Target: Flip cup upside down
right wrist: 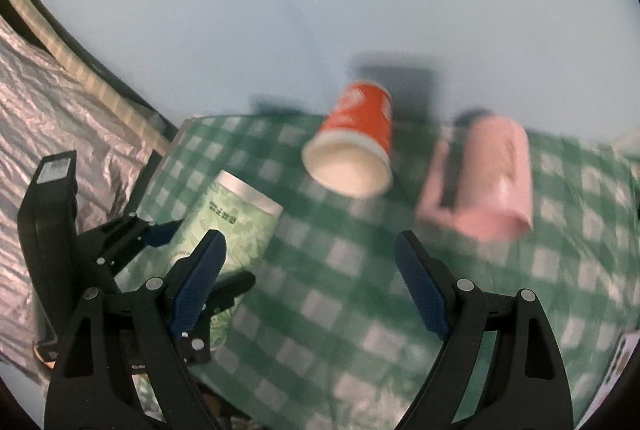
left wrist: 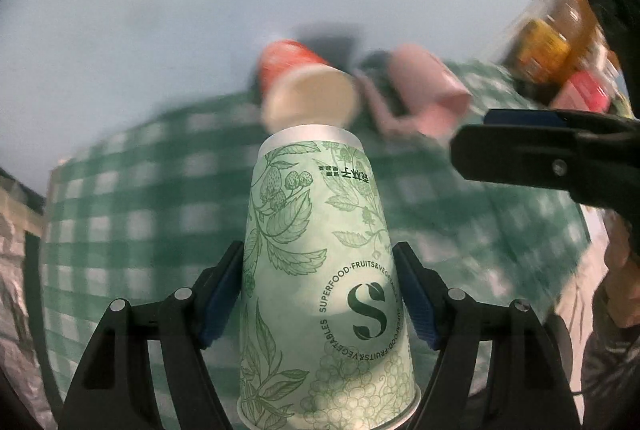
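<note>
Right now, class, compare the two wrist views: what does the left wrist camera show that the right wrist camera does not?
Only the left wrist view shows the amber bottle at upper right and the green cup's "S" logo. Only the right wrist view shows the crinkled silver sheet at left and both fingers of the empty right gripper. Both show the left gripper clamping the green cup, the red cup, pink mug and checked cloth.

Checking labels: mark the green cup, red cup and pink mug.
green cup (left wrist: 320, 250), left wrist view, printed side wall.
red cup (right wrist: 360, 117), right wrist view, red side wall.
pink mug (right wrist: 496, 165), right wrist view, body.
</note>
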Available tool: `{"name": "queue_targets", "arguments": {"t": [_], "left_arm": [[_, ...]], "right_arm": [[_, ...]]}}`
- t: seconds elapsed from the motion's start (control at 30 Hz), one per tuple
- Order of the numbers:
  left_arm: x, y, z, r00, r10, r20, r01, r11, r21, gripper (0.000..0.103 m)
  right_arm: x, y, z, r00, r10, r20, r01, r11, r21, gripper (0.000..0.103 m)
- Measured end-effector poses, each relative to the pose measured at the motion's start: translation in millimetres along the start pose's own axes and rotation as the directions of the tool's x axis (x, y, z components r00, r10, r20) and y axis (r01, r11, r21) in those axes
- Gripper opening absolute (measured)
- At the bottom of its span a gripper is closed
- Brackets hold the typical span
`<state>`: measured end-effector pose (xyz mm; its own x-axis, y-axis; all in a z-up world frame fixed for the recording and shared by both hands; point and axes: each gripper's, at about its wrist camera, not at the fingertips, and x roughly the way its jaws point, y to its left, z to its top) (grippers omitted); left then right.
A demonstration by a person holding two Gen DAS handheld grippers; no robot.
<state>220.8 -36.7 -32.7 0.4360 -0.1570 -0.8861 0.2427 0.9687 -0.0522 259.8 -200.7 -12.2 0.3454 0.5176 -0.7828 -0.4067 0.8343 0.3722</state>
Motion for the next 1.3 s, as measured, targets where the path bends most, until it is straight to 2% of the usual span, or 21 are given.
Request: {"name": "queue_targets", "arguments": {"t": [0.17,0.43,0.83,1.03,1.07,1.1,1.17,1.3], "left_arm": [[0.3,-48.2,-15.2,0.999,-0.036,-0.010,0.037,0.998,0.045,0.075],[17.1,-79.3,-20.0,0.998,-0.058,-0.026,0.059,0.997,0.051,0.075],[37.3,-74.5,-16.9,0.997,-0.042,-0.060,0.043,0.999,0.019,0.076],[33.0,-69.4,-13.7,0.995,-0.074,-0.073,0.073,0.997,-0.016,0.076],[31.6,-69.3,-13.3,0.994,-0.074,-0.076,0.073,0.997,-0.015,0.077],[30.3,-69.7,-12.9,0.994,-0.074,-0.075,0.073,0.997,-0.012,0.083],[27.1,-71.0,-11.6,0.997,-0.057,-0.060,0.056,0.998,-0.009,0.090],[22.4,-74.1,-8.8,0.997,-0.057,-0.055,0.057,0.998,0.002,0.090]], "right_arm": [[-11.0,-19.2,-31.7,1.000,0.005,-0.020,-0.004,0.999,0.041,0.086],[-14.6,-45.5,-65.8,0.999,0.014,-0.037,-0.010,0.995,0.102,0.086],[-8.6,-60.4,-75.2,0.999,0.022,-0.050,-0.016,0.992,0.124,0.086],[-8.5,-62.4,-73.7,0.999,0.028,-0.047,-0.022,0.991,0.135,0.086],[-8.3,-62.3,-73.1,0.998,0.030,-0.046,-0.024,0.991,0.135,0.086],[-8.5,-62.2,-72.7,0.998,0.033,-0.047,-0.026,0.991,0.134,0.086],[-8.3,-61.8,-71.6,0.998,0.032,-0.046,-0.026,0.990,0.136,0.086],[-9.2,-61.7,-70.6,0.999,0.030,-0.044,-0.023,0.990,0.140,0.086]]}}
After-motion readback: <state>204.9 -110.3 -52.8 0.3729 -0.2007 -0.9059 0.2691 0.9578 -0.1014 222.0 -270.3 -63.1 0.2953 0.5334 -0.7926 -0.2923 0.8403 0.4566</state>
